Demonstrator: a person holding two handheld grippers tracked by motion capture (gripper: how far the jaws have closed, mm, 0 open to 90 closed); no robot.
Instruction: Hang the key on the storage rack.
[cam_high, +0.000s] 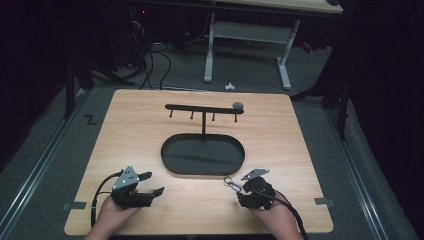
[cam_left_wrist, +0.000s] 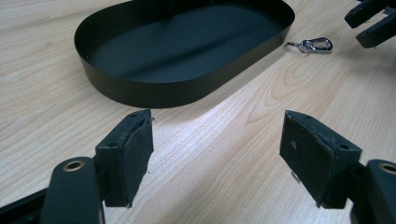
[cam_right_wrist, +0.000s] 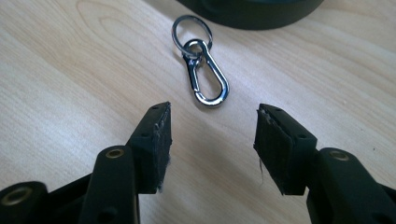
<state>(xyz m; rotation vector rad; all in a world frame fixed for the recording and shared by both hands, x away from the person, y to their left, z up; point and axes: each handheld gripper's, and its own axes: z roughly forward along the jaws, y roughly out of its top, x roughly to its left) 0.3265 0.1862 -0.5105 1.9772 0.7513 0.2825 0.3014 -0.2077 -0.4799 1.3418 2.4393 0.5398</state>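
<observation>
A silver carabiner clip with a key ring lies flat on the wooden table, just in front of the black oval tray; the clip also shows in the high view and the left gripper view. My right gripper is open, its jaws a short way behind the clip, nothing between them. It sits at the table's front right. My left gripper is open and empty at the front left, facing the tray. A black hook rack rises from the tray's far side.
A small grey round object rests on the rack's right end. The wooden table has bare room on both sides of the tray. Beyond it are a grey carpet, cables and a white desk frame.
</observation>
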